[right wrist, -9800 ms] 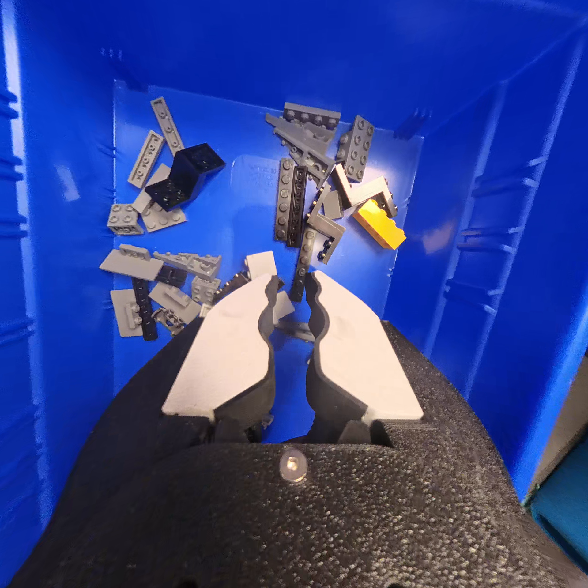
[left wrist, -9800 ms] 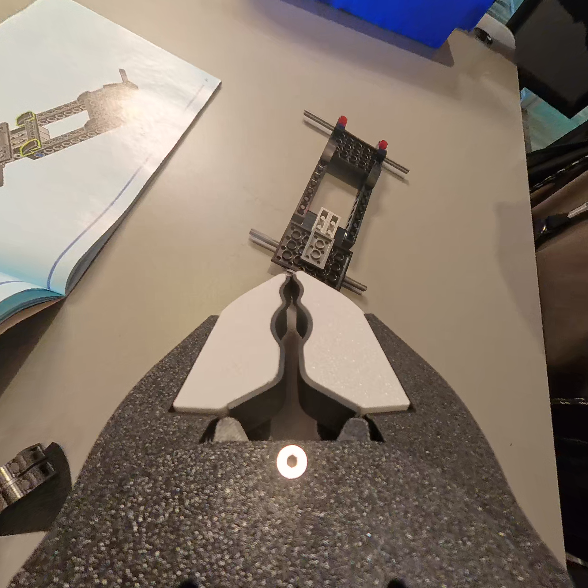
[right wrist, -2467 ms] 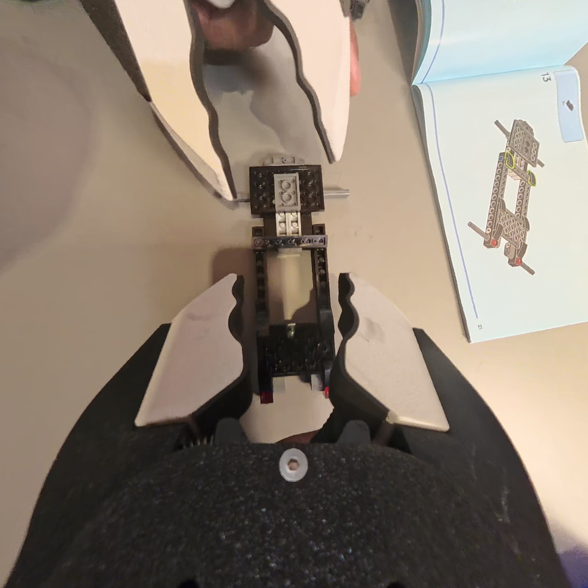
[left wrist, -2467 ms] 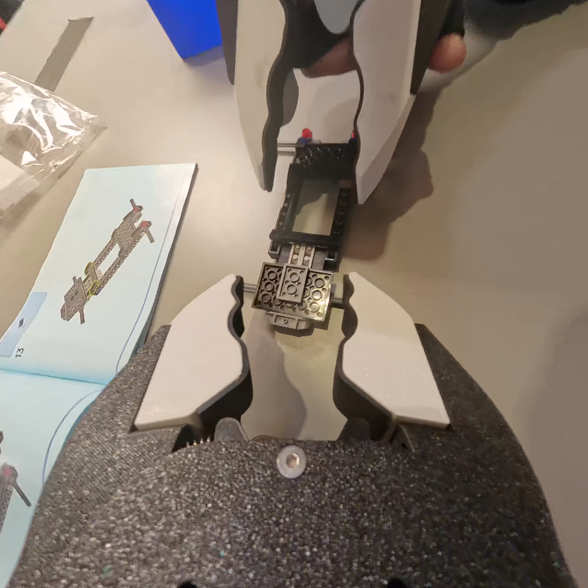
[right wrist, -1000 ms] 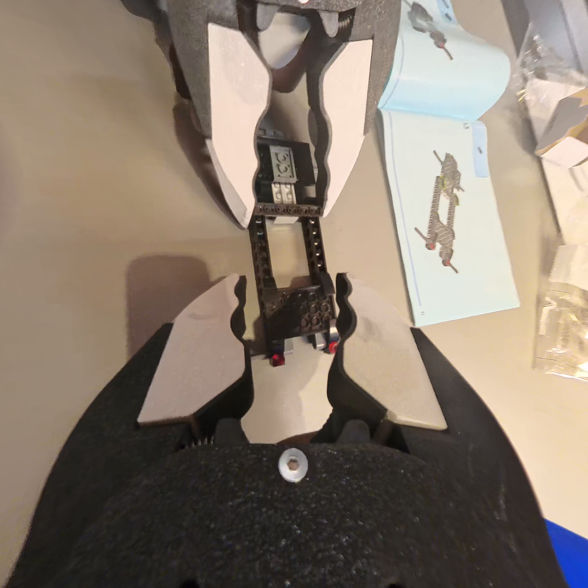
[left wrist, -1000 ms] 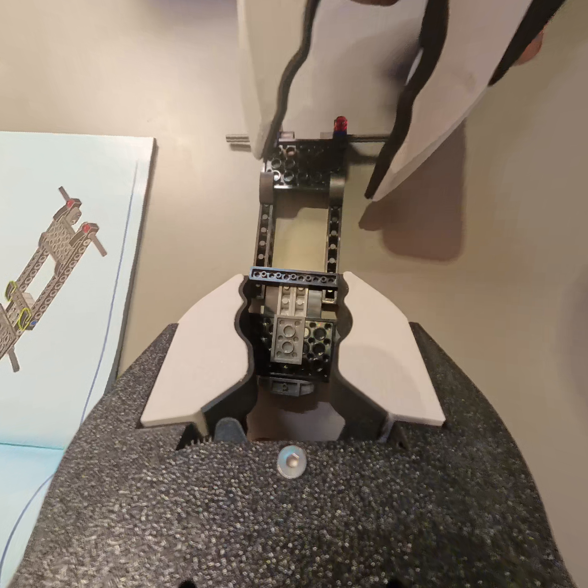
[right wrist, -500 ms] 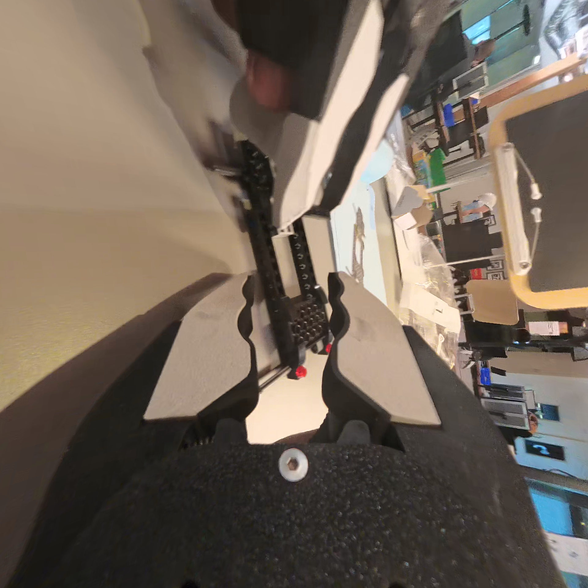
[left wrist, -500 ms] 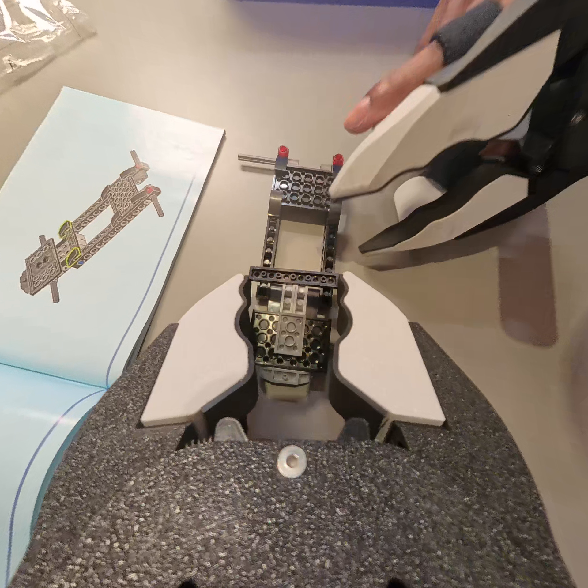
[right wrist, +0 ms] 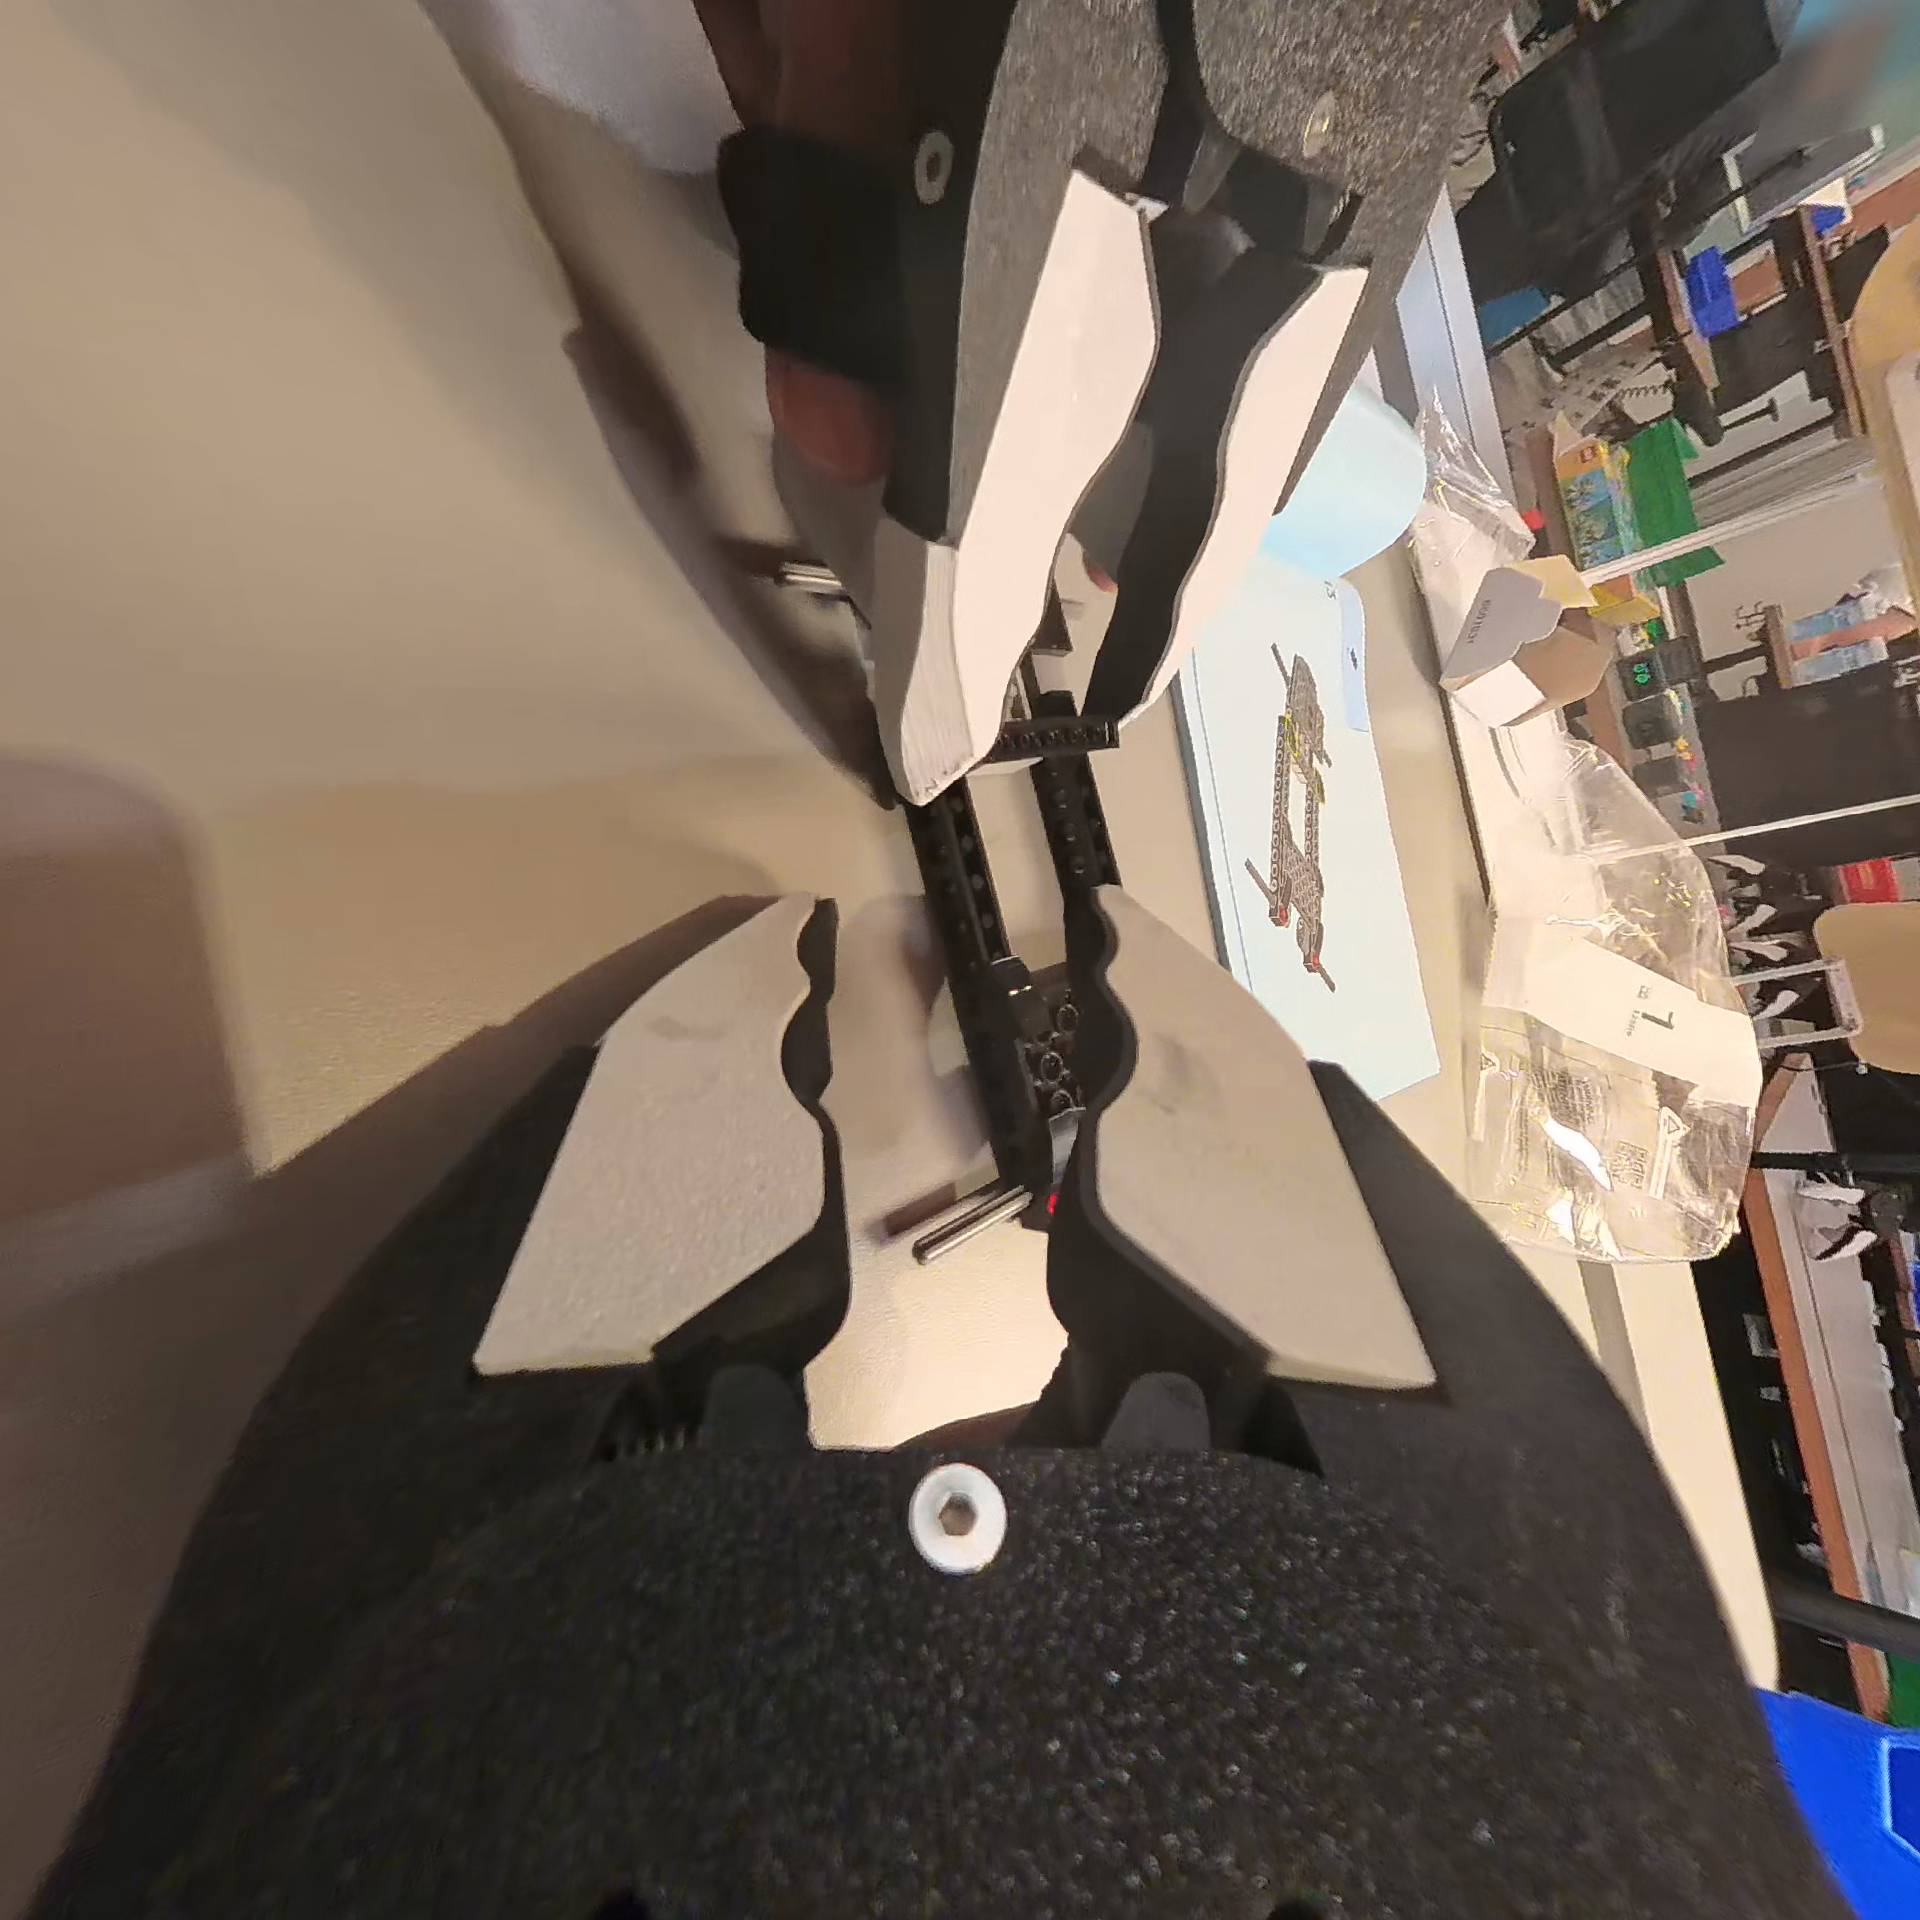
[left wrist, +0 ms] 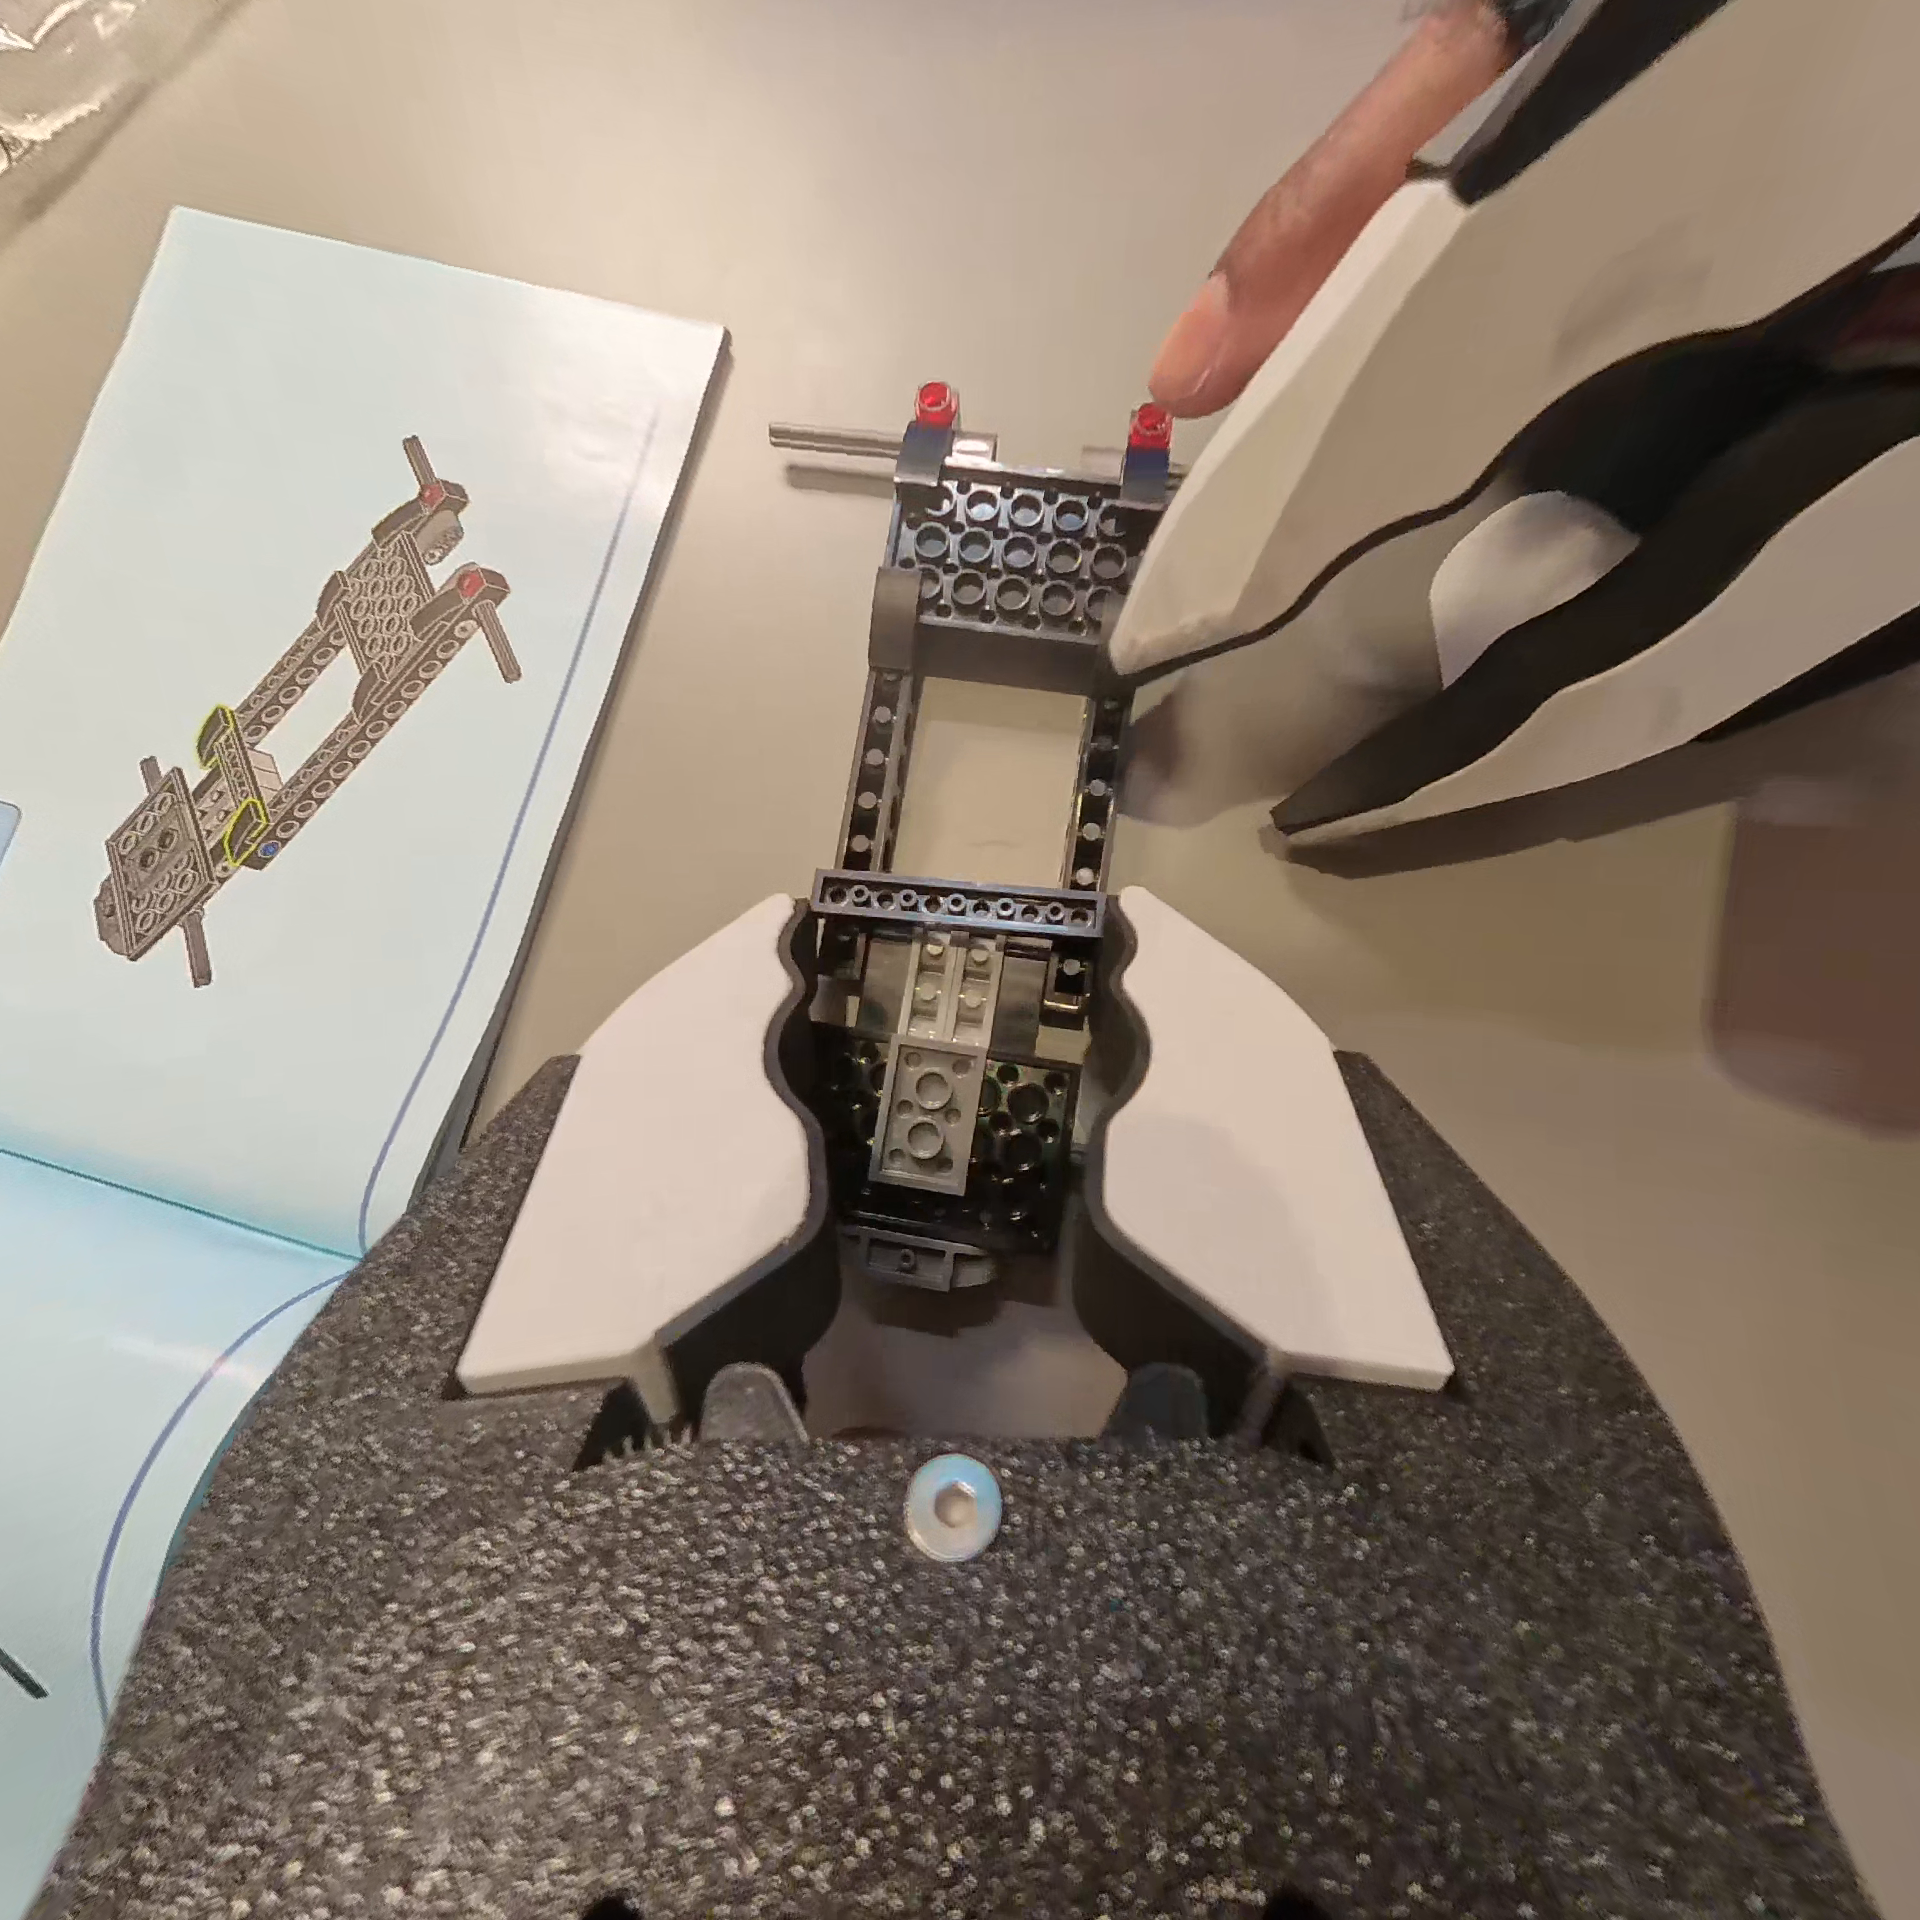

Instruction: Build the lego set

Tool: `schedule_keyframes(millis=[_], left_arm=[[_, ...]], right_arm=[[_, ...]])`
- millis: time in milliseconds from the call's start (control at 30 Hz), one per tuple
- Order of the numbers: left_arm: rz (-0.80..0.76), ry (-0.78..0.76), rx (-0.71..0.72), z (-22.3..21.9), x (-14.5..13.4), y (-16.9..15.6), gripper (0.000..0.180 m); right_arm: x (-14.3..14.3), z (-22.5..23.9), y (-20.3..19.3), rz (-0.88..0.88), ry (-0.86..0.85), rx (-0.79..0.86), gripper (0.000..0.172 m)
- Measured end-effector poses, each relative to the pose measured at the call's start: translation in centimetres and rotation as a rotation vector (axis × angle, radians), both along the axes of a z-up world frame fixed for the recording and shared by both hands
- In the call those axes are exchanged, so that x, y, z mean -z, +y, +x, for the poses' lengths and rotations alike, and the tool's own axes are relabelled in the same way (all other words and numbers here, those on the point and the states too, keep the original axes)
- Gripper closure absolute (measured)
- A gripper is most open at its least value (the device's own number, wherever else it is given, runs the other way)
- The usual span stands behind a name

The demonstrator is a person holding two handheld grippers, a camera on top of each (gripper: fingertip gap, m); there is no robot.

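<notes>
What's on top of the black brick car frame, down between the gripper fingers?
On the black brick frame, a light grey studded plate sits between the left gripper fingers, behind a dark crossbar. The fingers hide the frame's sides there.

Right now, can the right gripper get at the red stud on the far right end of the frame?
Probably yes. The right gripper sits beside that end of the black brick frame, and the red stud stands uncovered, only a fingertip hovering near it.
</notes>
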State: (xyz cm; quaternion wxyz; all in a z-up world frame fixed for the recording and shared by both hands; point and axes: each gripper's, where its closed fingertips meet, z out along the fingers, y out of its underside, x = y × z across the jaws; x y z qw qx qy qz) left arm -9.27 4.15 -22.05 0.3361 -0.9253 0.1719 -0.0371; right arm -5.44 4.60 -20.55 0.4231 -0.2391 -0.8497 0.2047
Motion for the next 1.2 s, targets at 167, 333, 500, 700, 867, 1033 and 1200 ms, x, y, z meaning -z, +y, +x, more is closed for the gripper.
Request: schedule_keyframes(millis=[167,333,500,700,867,1033,1200], left_arm=[[-0.018,0.025,0.002,-0.1,0.2,0.0,0.128],[-0.022,0.030,0.004,-0.1,0.3,0.0,0.128],[0.019,0.019,0.019,0.0,-0.5,-0.1,0.117],[0.181,-0.071,-0.005,-1.6,-3.3,-0.7,0.115],[0.330,-0.111,0.120,-1.7,-4.1,-2.0,0.112],[0.429,-0.070,0.079,-3.2,-4.7,-1.8,0.108],[0.475,-0.046,0.013,-4.1,-5.3,-1.7,0.108]], right_arm=[[0.1,0.2,0.0,-0.033,-0.027,-0.005,0.128],[0.2,0.3,0.1,-0.049,-0.045,-0.011,0.127],[0.2,0.4,0.2,-0.096,-0.069,-0.026,0.125],[-2.2,-0.1,2.6,-0.311,-0.102,0.020,0.126],[-4.6,-1.5,4.2,-0.471,-0.145,-0.009,0.116],[-5.2,-4.6,5.6,-0.582,-0.112,-0.040,0.114],[-5.5,-5.6,7.5,-0.728,0.024,-0.017,0.120]])
